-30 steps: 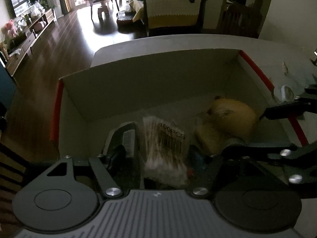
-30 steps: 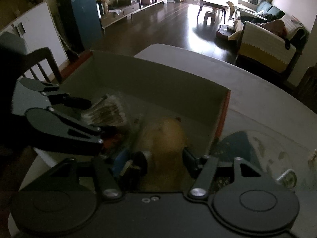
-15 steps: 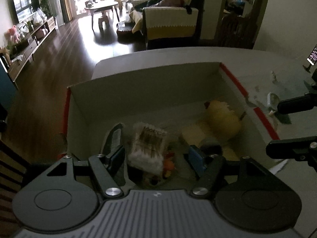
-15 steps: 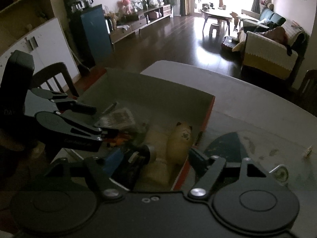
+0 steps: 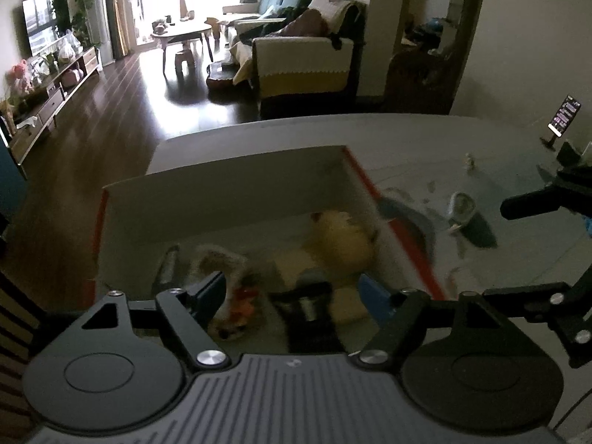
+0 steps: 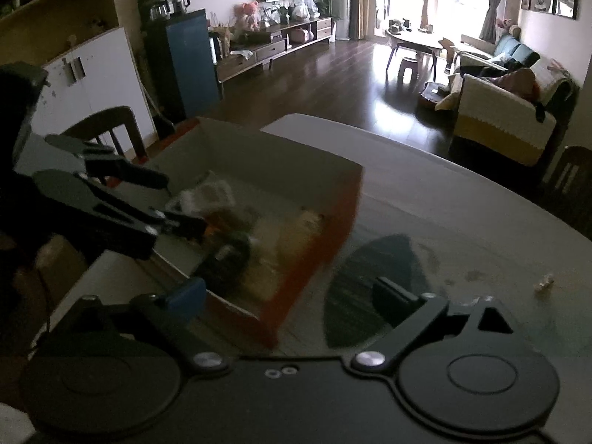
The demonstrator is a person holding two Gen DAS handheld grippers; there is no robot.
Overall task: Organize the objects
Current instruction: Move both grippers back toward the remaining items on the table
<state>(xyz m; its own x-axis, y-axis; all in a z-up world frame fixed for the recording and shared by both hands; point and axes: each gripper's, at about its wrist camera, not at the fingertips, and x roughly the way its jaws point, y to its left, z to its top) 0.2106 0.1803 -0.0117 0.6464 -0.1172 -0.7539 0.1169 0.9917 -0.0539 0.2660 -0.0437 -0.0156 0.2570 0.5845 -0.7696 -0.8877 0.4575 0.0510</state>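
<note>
A cardboard box [image 5: 229,188] with red edges sits on the table and holds several items. Among them are a yellow plush toy [image 5: 340,238], a bag of cotton swabs [image 5: 222,259] and a black cylindrical item [image 5: 310,305]. My left gripper [image 5: 292,292] hovers open above the box's near side with nothing between its fingers. My right gripper [image 6: 288,292] is open and empty over the box's [image 6: 281,159] right red corner and the table beside it. In the right wrist view the toy [image 6: 305,227] and swabs [image 6: 207,194] are blurred, and the left gripper [image 6: 181,205] is at the left.
A small pale object [image 5: 460,207] lies on the table right of the box, by a dark wedge-shaped patch [image 6: 370,281]. A phone on a stand [image 5: 562,116] is at the far right. A wooden chair [image 6: 107,125] stands behind the box. A sofa [image 6: 499,125] is beyond the table.
Both grippers have pulled up and back out of the box. The right one has shifted right to the box's red corner. Both stay open and empty; the items stay in the box.
</note>
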